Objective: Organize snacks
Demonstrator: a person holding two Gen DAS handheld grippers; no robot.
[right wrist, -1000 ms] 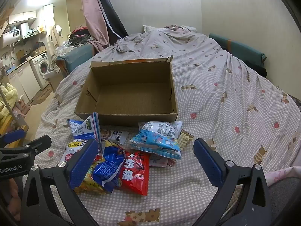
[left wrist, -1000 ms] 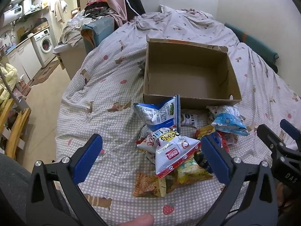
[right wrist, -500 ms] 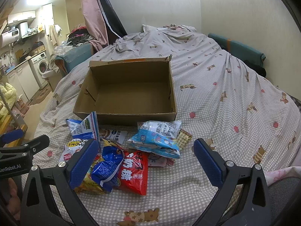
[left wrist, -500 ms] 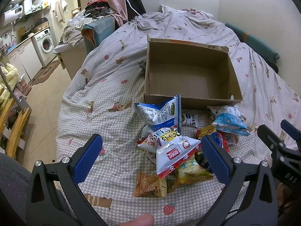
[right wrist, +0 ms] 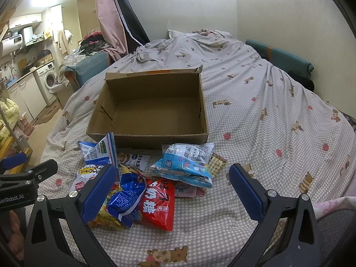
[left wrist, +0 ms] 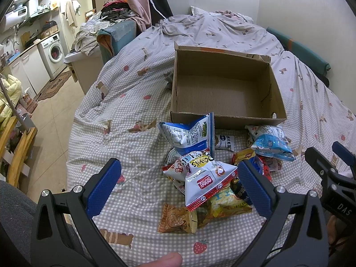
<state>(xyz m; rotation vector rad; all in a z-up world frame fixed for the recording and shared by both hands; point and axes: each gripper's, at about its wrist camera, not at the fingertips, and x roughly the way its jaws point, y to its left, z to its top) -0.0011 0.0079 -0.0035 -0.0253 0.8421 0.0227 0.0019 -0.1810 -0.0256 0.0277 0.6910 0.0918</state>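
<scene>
An empty cardboard box [left wrist: 222,90] [right wrist: 153,109] stands open on the bed. A pile of several snack packets lies in front of it: a white and red packet [left wrist: 207,182], a blue and white bag [left wrist: 189,133], a light blue bag [right wrist: 184,166], a red packet [right wrist: 159,202], a dark blue packet [right wrist: 128,197] and an orange packet [left wrist: 178,219]. My left gripper [left wrist: 178,187] is open and empty, just above the pile's near side. My right gripper [right wrist: 172,189] is open and empty over the pile.
The bed has a checked sheet [right wrist: 267,115] with a rumpled blanket [left wrist: 213,22] at the far end. The bed's left edge drops to the floor [left wrist: 51,111]. A washing machine [left wrist: 53,52] and cabinets stand far left. A wall runs along the right.
Both grippers have crept slightly forward toward the pile and box. Nothing was grasped or moved.
</scene>
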